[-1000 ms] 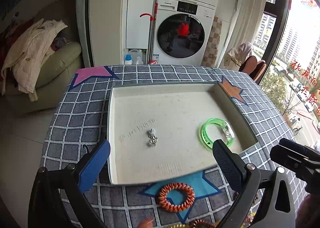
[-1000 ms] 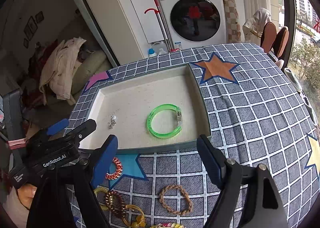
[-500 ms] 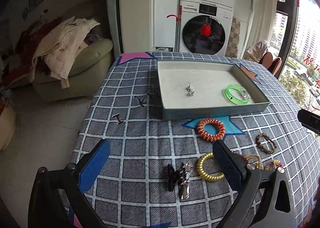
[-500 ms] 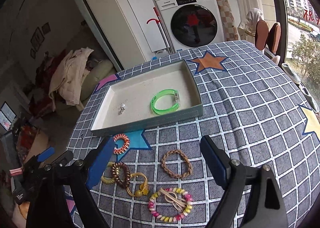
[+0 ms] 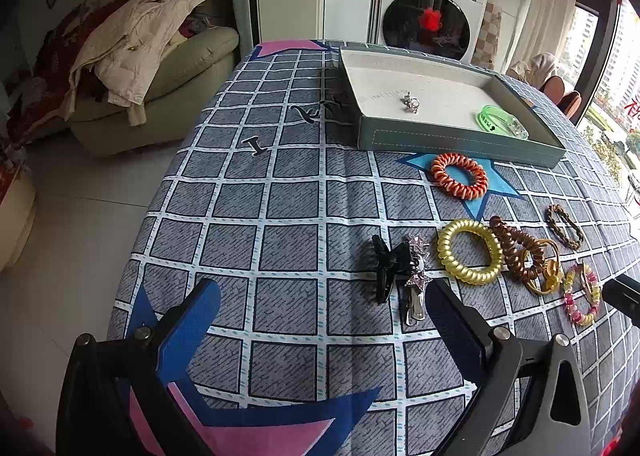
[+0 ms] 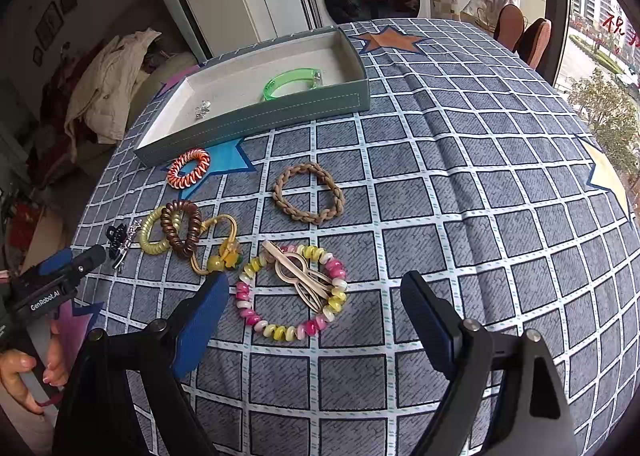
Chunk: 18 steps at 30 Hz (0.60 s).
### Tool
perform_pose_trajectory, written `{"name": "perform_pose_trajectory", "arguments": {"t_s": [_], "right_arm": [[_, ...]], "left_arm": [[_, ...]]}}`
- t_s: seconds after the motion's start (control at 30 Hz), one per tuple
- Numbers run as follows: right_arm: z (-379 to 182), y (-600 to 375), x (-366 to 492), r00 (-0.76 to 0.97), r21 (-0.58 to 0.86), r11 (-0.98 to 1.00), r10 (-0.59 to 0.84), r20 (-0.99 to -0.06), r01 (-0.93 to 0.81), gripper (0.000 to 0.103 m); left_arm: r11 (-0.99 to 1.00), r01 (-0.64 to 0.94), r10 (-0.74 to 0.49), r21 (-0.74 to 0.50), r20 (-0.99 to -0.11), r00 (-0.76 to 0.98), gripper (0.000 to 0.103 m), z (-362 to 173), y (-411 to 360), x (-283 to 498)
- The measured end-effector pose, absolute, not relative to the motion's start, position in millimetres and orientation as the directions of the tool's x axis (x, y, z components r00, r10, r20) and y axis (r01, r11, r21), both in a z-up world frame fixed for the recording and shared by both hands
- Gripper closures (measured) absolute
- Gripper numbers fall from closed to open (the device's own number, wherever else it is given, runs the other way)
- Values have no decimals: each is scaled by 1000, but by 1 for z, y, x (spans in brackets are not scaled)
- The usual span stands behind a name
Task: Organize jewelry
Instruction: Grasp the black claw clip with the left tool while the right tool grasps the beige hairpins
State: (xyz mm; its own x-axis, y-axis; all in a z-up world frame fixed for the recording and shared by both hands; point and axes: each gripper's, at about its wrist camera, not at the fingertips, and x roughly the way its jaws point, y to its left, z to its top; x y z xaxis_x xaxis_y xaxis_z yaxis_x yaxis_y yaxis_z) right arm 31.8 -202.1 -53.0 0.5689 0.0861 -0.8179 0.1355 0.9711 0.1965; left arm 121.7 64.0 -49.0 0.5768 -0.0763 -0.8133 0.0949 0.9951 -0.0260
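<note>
Both grippers, left point(image 5: 320, 330) and right point(image 6: 316, 316), have pulled back from the tray point(image 5: 460, 141) at 12 o'clock, tongs wide and empty; a green bangle point(image 5: 502, 121) lies inside, loose pieces like the bead bracelet point(image 6: 290, 292) wait next

1 tray point(image 6: 280, 111) holds 1 green bangle point(image 6: 292, 83) and 1 silver charm point(image 6: 203, 108). On the cloth lie 3 coil ties: orange point(image 6: 188, 167), yellow point(image 5: 469, 250), brown point(image 6: 182, 228); 1 braided ring point(image 6: 308, 192), 1 beaded bracelet point(image 6: 256, 318), 1 black claw clip point(image 5: 386, 266).
</note>
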Motion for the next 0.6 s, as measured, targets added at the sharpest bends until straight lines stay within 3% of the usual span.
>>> {"name": "perform_pose_trajectory", "arguments": {"t_s": [0.47, 0.53, 0.6], "right_arm": [[-53, -190, 38, 572, 150, 983, 62, -818, 109, 13], [-53, -190, 40, 575, 144, 984, 58, -816, 106, 15], [-51, -185, 42, 580, 127, 988, 55, -813, 84, 25]], "left_arm": [[990, 132, -122, -56, -811, 572, 0, -45, 48, 137], [989, 140, -127, -56, -809, 574, 0, -44, 46, 138], [988, 147, -130, -56, -816, 564, 0, -45, 43, 141]]}}
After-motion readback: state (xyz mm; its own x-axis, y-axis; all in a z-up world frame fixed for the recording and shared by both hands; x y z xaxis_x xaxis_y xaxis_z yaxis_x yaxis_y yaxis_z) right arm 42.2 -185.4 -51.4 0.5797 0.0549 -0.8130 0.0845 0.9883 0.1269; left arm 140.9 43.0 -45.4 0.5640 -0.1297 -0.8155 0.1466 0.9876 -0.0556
